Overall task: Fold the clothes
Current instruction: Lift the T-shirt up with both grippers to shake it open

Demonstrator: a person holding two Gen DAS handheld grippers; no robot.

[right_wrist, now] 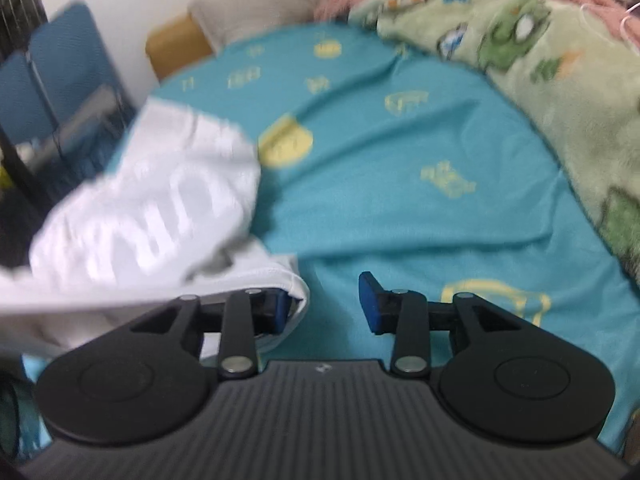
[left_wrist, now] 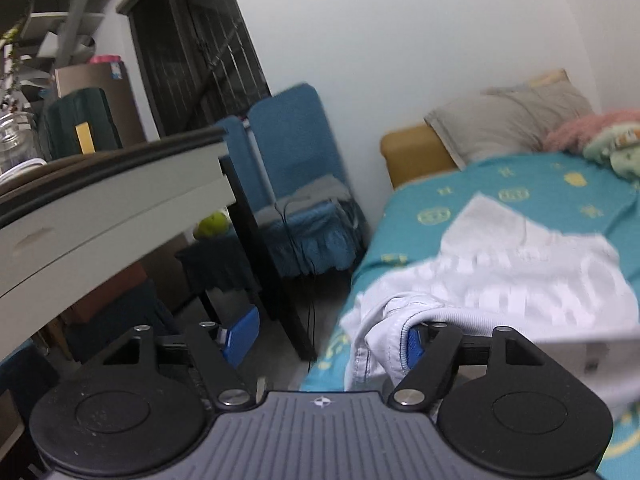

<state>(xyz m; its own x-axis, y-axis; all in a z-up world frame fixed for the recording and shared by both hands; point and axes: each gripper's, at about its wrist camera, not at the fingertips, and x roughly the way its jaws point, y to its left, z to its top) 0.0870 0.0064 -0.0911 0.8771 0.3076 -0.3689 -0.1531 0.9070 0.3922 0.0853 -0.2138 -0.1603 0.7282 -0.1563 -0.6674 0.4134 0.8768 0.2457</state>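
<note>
A white garment [left_wrist: 520, 280] with pale lettering lies crumpled on the teal bedsheet [left_wrist: 520, 184], near the bed's left edge. My left gripper [left_wrist: 326, 340] is open, its fingers far apart. The garment's stitched hem hangs over its right finger [left_wrist: 414, 344]; the left finger [left_wrist: 240, 336] is out past the bed edge, over the floor. In the right wrist view the same white garment [right_wrist: 152, 200] is blurred at the left. My right gripper [right_wrist: 324, 308] is also open, and the garment's edge drapes over its left finger [right_wrist: 280, 312]. Its right finger [right_wrist: 370, 304] is bare above the sheet [right_wrist: 400, 160].
A green and pink fleece blanket [right_wrist: 540, 60] is piled along the bed's right side, with a beige pillow [left_wrist: 508, 124] at the head. Left of the bed stand a blue folding chair [left_wrist: 296, 168] and a white desk [left_wrist: 112, 216] with a black leg.
</note>
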